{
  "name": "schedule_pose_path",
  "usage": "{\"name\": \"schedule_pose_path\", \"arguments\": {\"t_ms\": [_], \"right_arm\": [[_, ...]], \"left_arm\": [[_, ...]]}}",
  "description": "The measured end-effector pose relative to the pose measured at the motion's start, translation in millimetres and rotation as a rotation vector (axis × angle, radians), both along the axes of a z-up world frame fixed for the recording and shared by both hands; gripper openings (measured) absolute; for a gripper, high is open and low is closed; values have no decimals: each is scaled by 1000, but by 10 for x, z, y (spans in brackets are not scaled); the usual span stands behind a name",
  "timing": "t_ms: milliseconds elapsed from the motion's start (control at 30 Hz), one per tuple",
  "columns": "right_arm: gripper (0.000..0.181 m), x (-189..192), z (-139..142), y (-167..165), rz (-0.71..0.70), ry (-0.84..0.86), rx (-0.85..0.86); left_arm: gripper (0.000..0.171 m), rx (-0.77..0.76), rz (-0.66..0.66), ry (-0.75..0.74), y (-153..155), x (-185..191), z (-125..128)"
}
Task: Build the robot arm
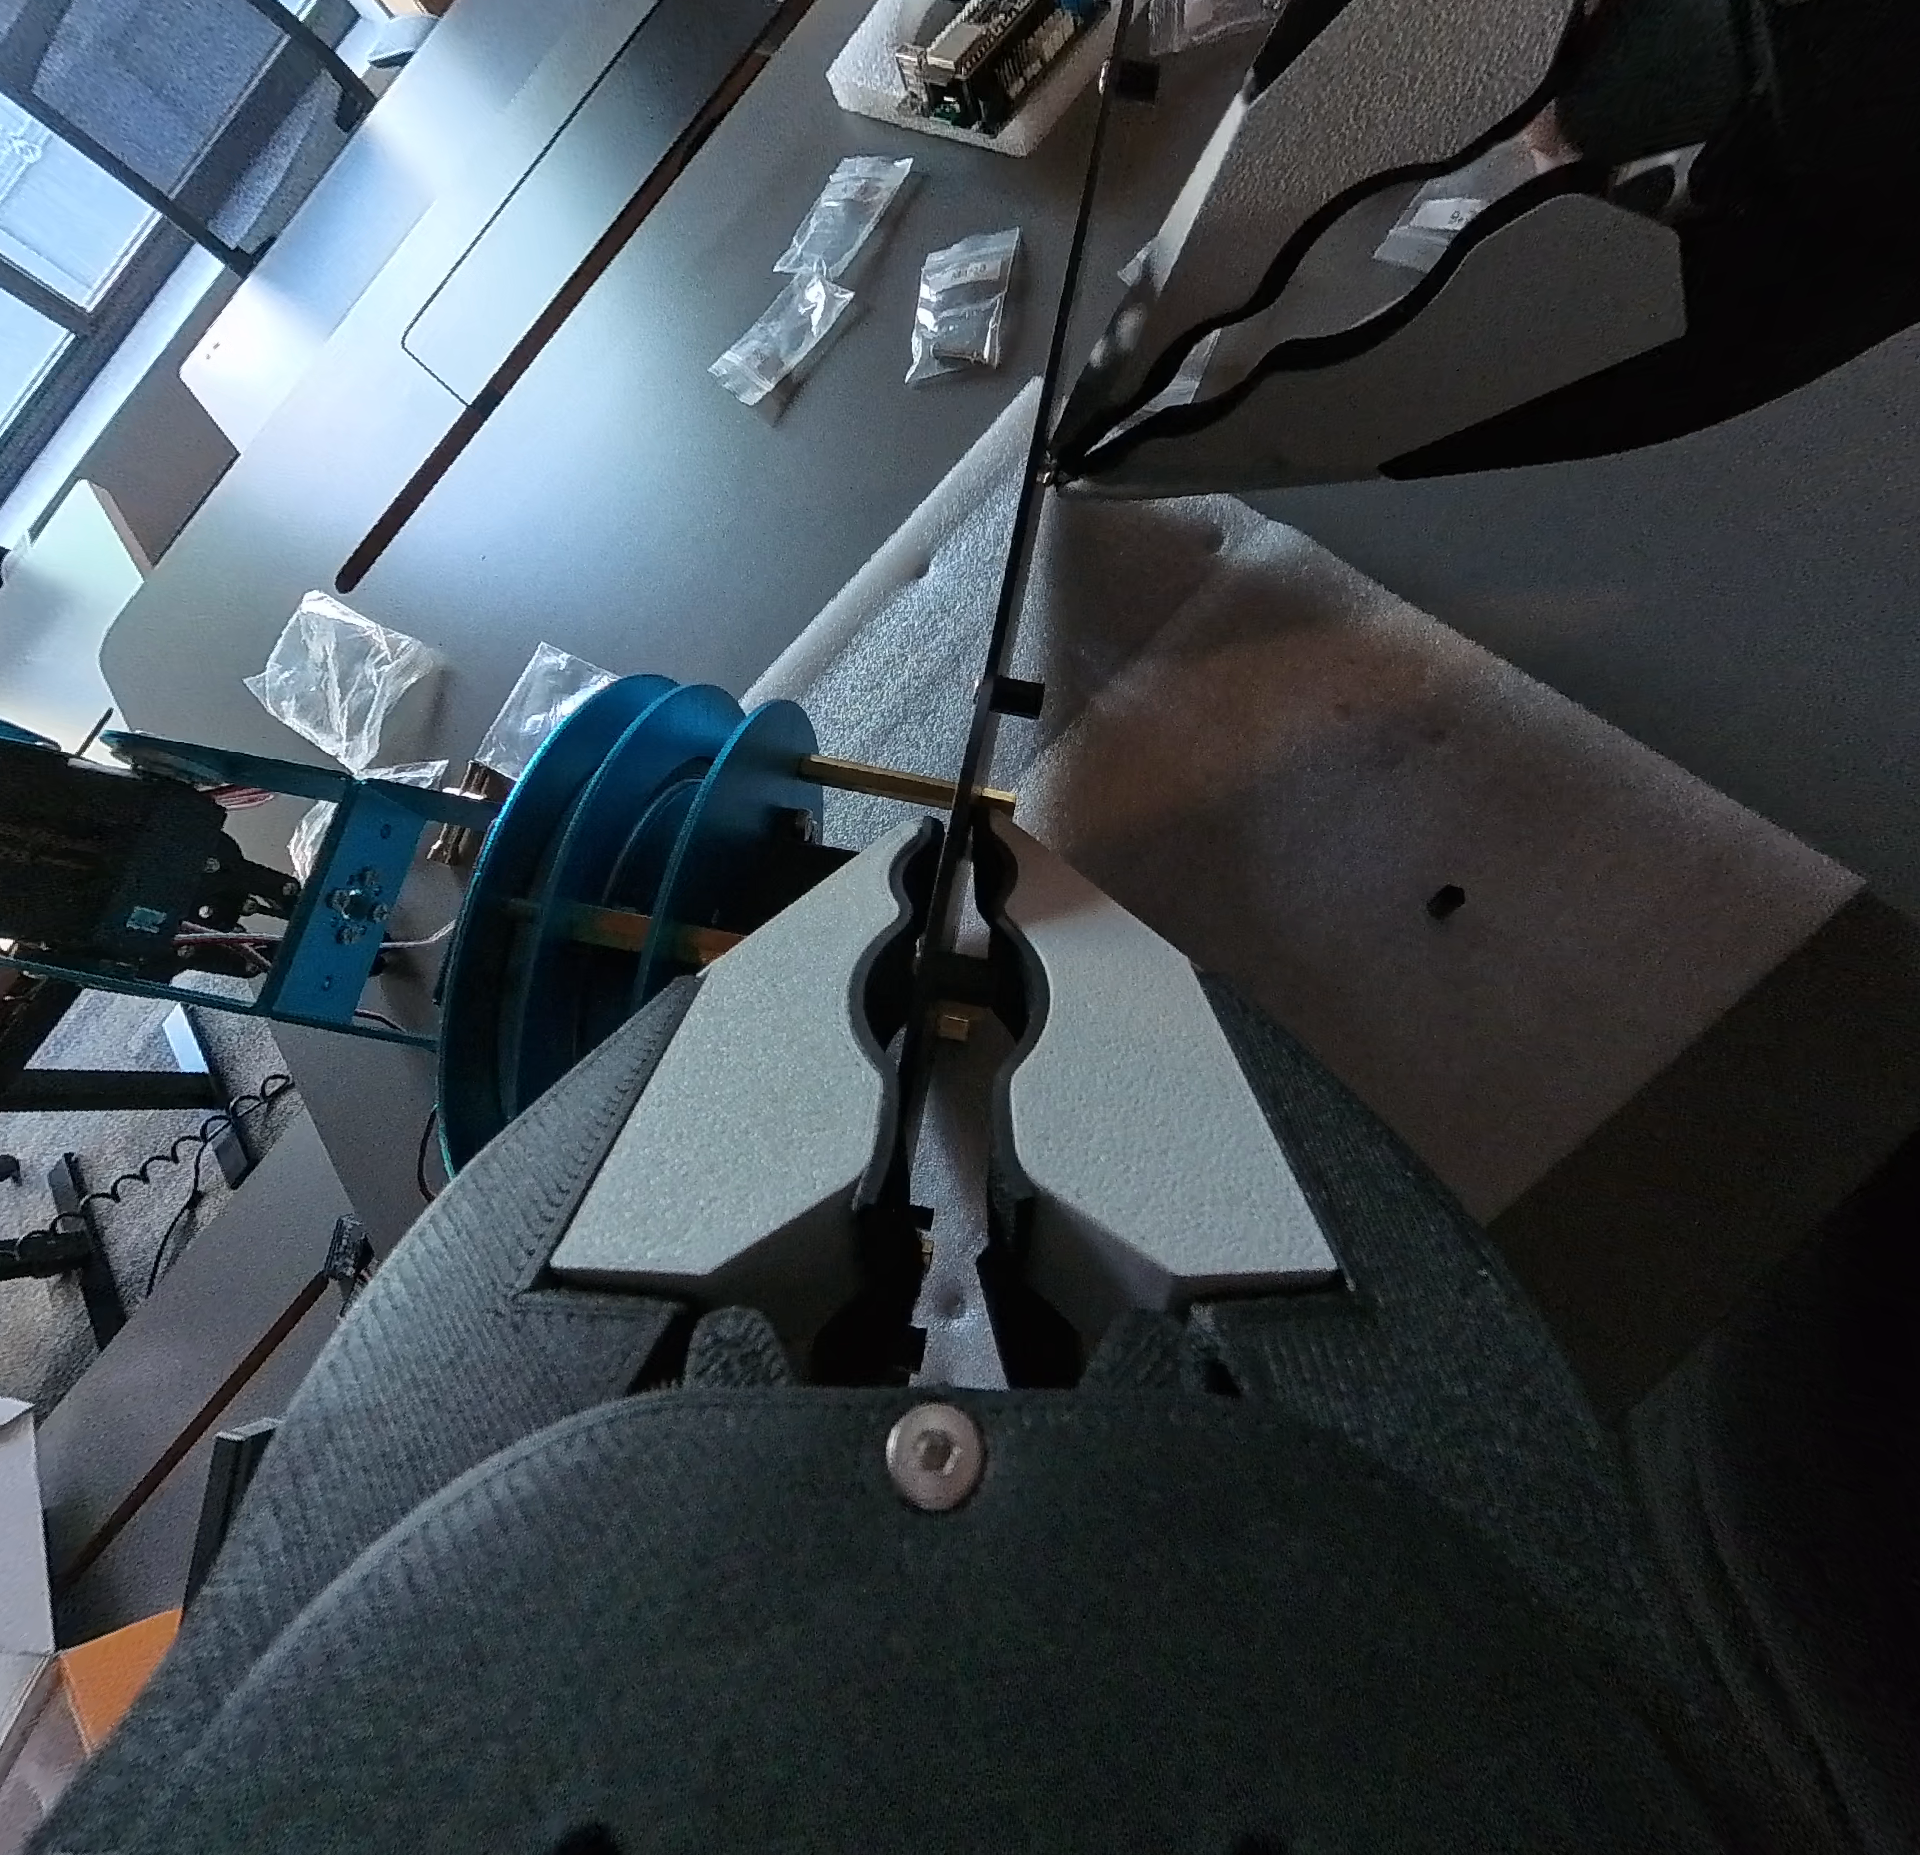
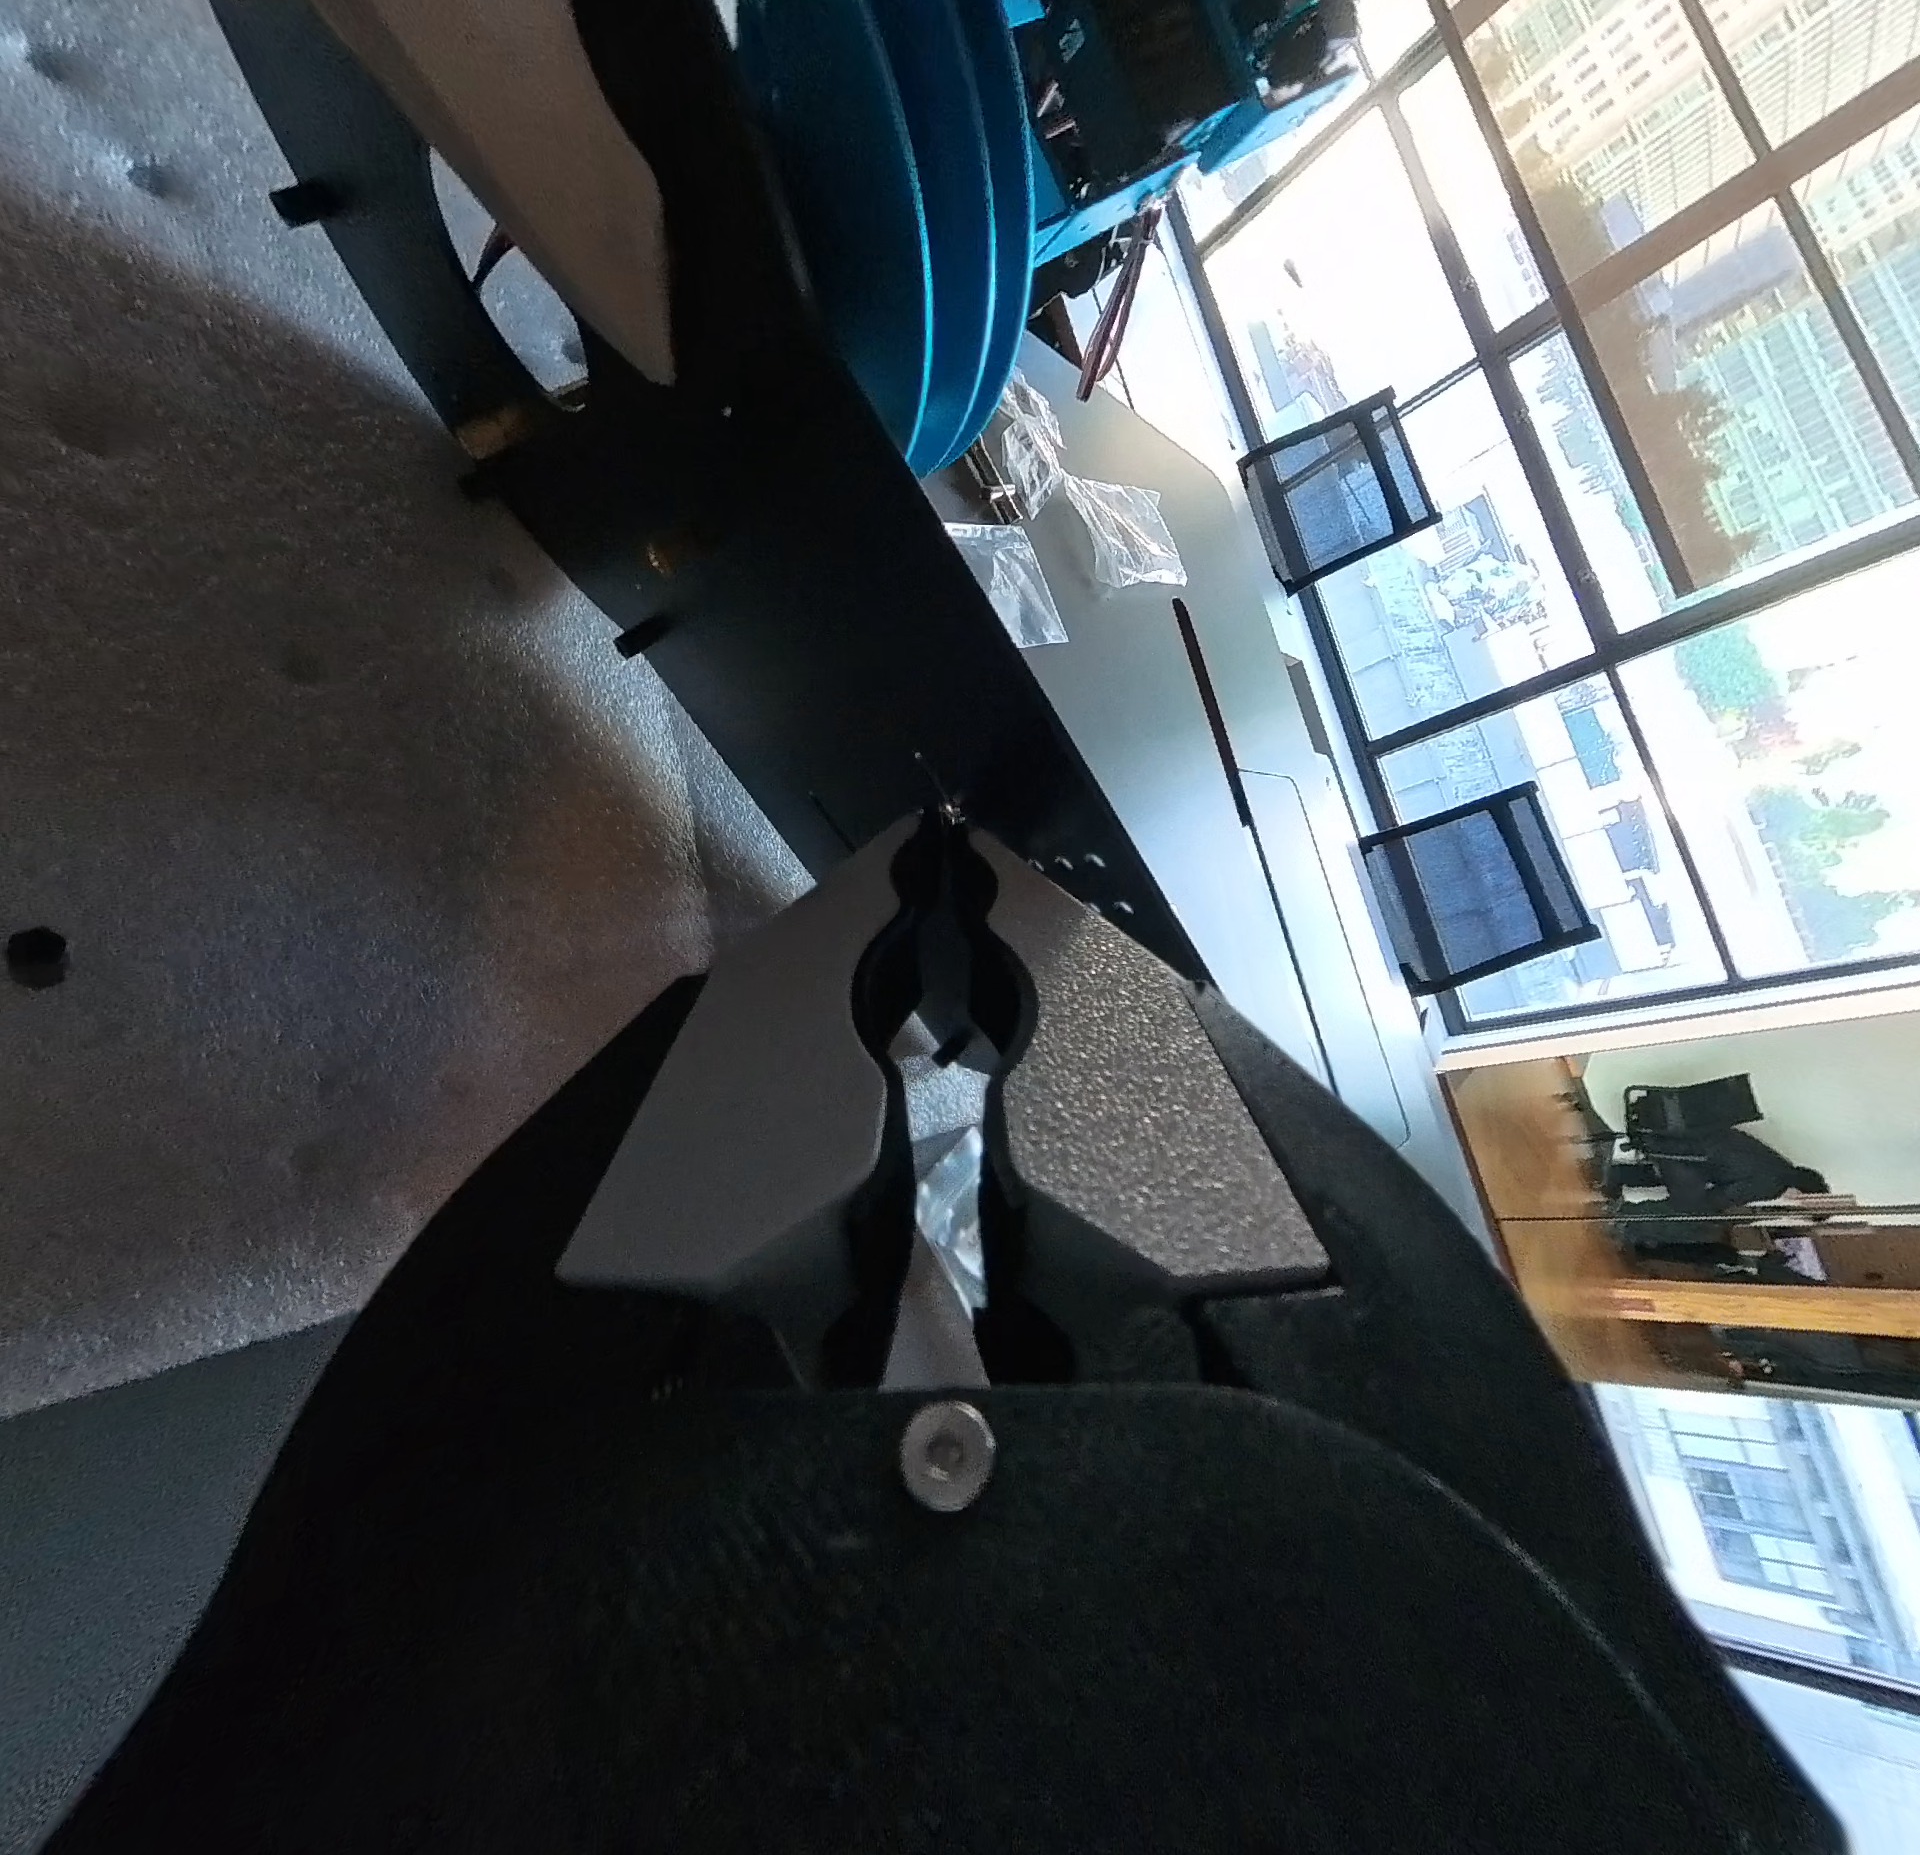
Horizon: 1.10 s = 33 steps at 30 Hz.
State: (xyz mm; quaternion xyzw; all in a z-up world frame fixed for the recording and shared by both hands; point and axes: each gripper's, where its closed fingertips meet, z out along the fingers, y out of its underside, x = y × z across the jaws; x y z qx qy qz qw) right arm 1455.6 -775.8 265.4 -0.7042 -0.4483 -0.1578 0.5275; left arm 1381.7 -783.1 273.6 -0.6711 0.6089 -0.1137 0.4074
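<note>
Clamping a thin black panel (image 2: 831,610) seen edge-on, the left gripper (image 1: 951,849) is pressing its fingers together on the panel's lower edge, above the white foam sheet (image 1: 1351,766). At 1 o'clock from it, the right gripper (image 2: 940,829) is closing its fingers almost fully on a small silvery fastener (image 2: 948,813), perhaps a screw, and is touching it to the panel's face. At 9 o'clock of the left gripper, blue discs (image 1: 623,870) on brass standoffs (image 1: 883,775) are meeting the panel. Small plastic bags (image 1: 852,216) and a circuit board (image 1: 977,60) are lying on the grey bench (image 1: 644,475) toward 12 o'clock. The fastener is too tiny to identify, and the right gripper is hiding the panel's near edge in its own view.
</note>
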Motion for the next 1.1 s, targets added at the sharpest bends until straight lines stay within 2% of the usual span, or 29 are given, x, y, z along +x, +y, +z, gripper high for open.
{"name": "schedule_pose_path", "arguments": {"t_ms": [300, 533, 1100], "right_arm": [[0, 6, -10, -2, 74, -257, 71], [0, 45, -10, 3, 16, -92, -31], [0, 101, -12, 28, -150, 167, -15]], "left_arm": [[4, 0, -1, 4, -2, 2, -2], [4, 0, 0, 3, -1, -1, -1], [4, -2, 3, 7, 4, 5, -1]]}}
